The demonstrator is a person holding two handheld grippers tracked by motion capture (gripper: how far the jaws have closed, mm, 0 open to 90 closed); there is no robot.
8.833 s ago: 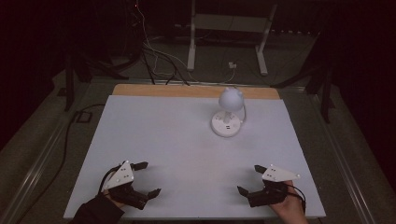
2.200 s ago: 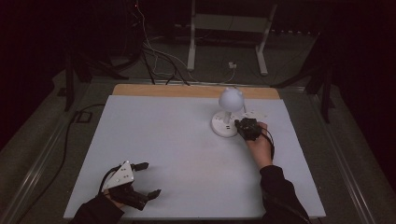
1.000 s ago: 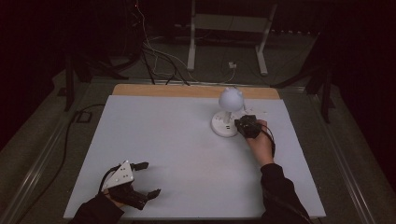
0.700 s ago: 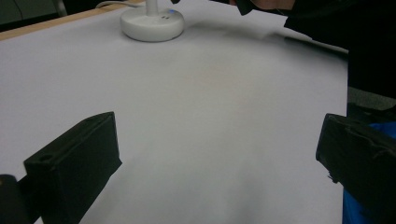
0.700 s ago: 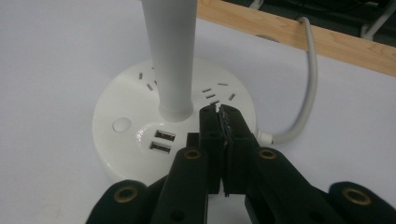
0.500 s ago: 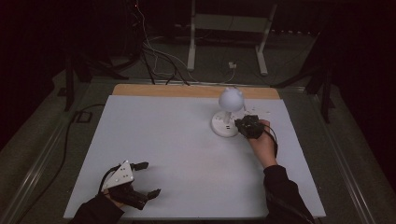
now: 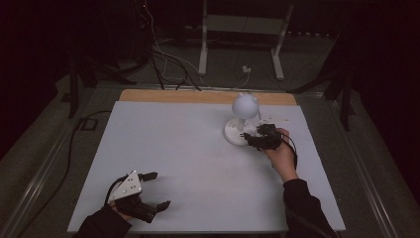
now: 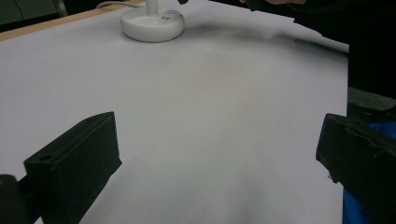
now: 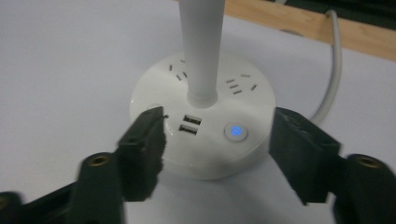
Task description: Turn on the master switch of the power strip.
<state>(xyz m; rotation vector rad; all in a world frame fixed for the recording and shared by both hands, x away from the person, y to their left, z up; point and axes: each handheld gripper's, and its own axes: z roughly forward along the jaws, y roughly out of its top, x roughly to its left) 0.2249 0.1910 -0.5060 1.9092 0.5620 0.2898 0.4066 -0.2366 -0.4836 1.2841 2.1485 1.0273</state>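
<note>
A white desk lamp stands at the back right of the table, with a round head (image 7: 245,105) on a stem (image 9: 203,46) over a round base (image 7: 234,134). The base (image 9: 210,154) carries socket slots, two USB ports (image 9: 190,123) and a lit blue button (image 9: 235,131). My right gripper (image 7: 251,141) is open at the base's right front edge, with its jaws spread on either side of the ports and button (image 9: 219,120). Its left jaw tip is over the base's top; contact is unclear. My left gripper (image 7: 158,189) rests open and empty at the front left (image 8: 219,158).
A white sheet (image 7: 188,163) covers the table, with a wooden strip (image 7: 173,95) along the back edge. The lamp's white cable (image 9: 334,70) runs off behind the base. Beyond the table lie floor cables and a stand's legs (image 7: 237,44). The right sleeve (image 8: 327,18) crosses the left gripper view.
The right gripper travelled from the front right corner up to the lamp base and in the last second shifted slightly around it. The left gripper has stayed put.
</note>
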